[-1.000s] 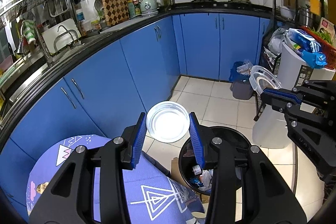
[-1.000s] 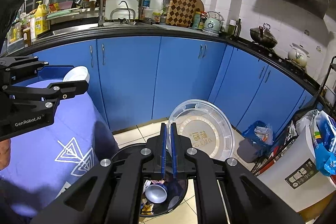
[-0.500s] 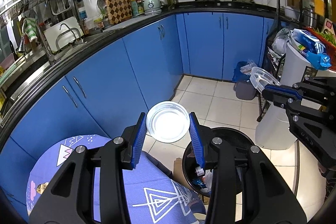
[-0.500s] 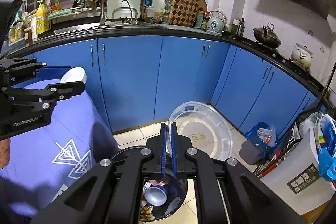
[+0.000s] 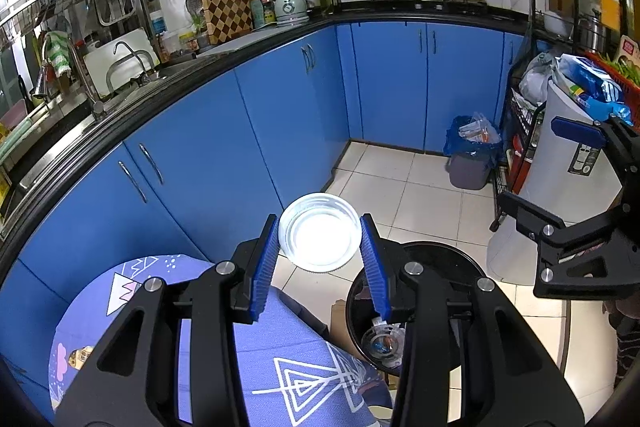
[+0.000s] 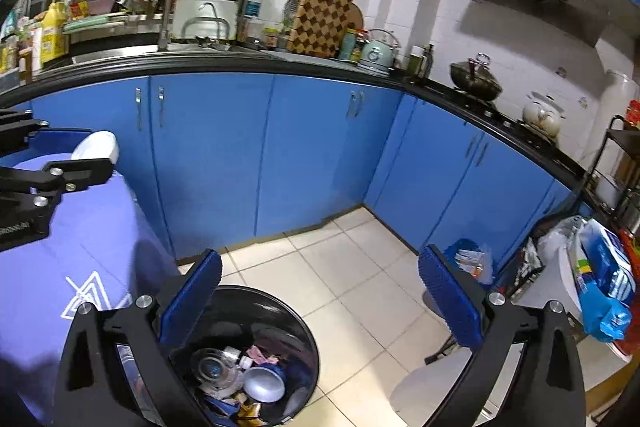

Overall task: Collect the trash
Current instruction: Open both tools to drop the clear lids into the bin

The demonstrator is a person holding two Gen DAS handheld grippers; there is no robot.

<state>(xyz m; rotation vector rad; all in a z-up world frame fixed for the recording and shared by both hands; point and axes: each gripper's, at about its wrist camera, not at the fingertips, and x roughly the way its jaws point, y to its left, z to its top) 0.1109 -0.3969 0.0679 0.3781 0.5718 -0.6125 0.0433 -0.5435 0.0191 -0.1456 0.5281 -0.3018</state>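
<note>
My left gripper [image 5: 320,259] is shut on a white round plastic container [image 5: 320,237], held above the floor beside a black trash bin [image 5: 456,263]. My right gripper [image 6: 320,299] is open and empty, right above the same bin [image 6: 296,319]. A clear plastic lid [image 6: 212,367] lies inside the bin on other trash, with a grey bowl [image 6: 264,385] next to it. The lid also shows in the left wrist view [image 5: 382,341]. The left gripper's container shows at the left of the right wrist view [image 6: 98,147].
A table with a purple cloth [image 5: 160,307] stands left of the bin. Blue cabinets [image 6: 312,147] curve around the tiled floor. A small bin with a blue bag [image 5: 472,155] and a white appliance [image 5: 568,163] stand at the right.
My right gripper opened and let go of the clear lid, which dropped into the black bin. The left gripper still holds the white container.
</note>
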